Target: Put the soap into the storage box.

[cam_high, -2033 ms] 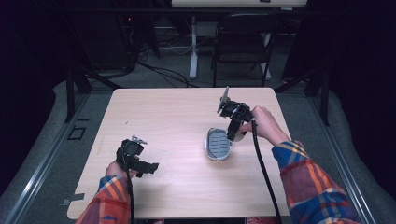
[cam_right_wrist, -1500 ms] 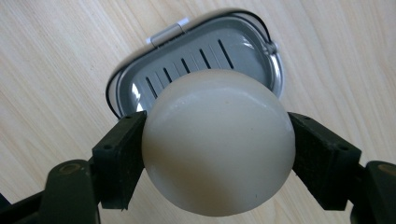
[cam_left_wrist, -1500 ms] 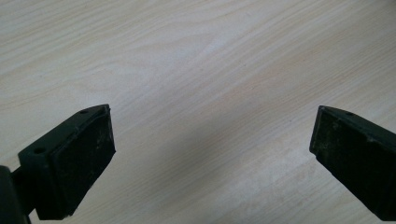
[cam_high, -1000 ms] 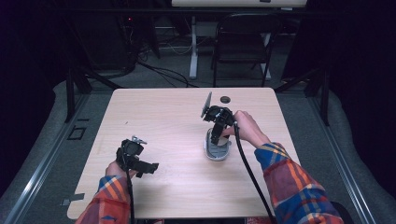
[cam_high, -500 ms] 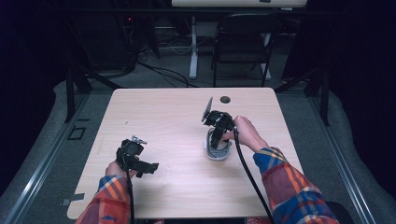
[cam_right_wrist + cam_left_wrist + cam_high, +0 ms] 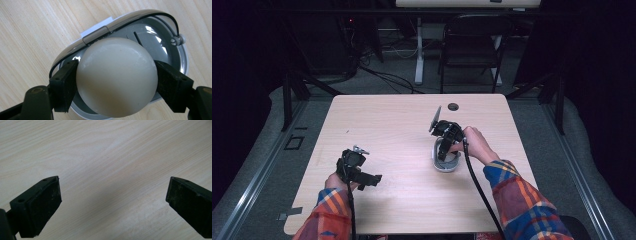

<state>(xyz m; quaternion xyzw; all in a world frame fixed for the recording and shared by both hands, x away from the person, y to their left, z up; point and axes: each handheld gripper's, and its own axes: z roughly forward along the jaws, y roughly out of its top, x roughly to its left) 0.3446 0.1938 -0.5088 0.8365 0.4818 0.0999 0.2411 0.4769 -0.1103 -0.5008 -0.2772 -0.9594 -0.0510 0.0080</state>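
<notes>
The right gripper [image 6: 443,152] points down over a grey oval holder [image 6: 447,162] that sits on the wooden table [image 6: 402,125], right of the table's middle. Seen in the right gripper view, its two black jaws are clenched on a pale, smooth egg [image 6: 117,80], one pad pressing each side at the egg's widest part. The egg sits squarely between the jaws and just above the holder's [image 6: 178,58] grey hollow, with the holder's raised rim and its small clear hinge piece [image 6: 96,35] on the far side of the egg. Whether the egg's underside touches the hollow cannot be told. The person's right hand [image 6: 474,144] grips the tool from the right, and its cable trails back toward the near edge.

The left gripper [image 6: 373,178] rests low over the near left part of the table, well apart from the holder, its jaws pointing right. In the left gripper view the jaws stand wide and released, with bare wood grain [image 6: 112,170] between them.

A small dark hole [image 6: 453,106] marks the table's far edge, beyond the holder.
</notes>
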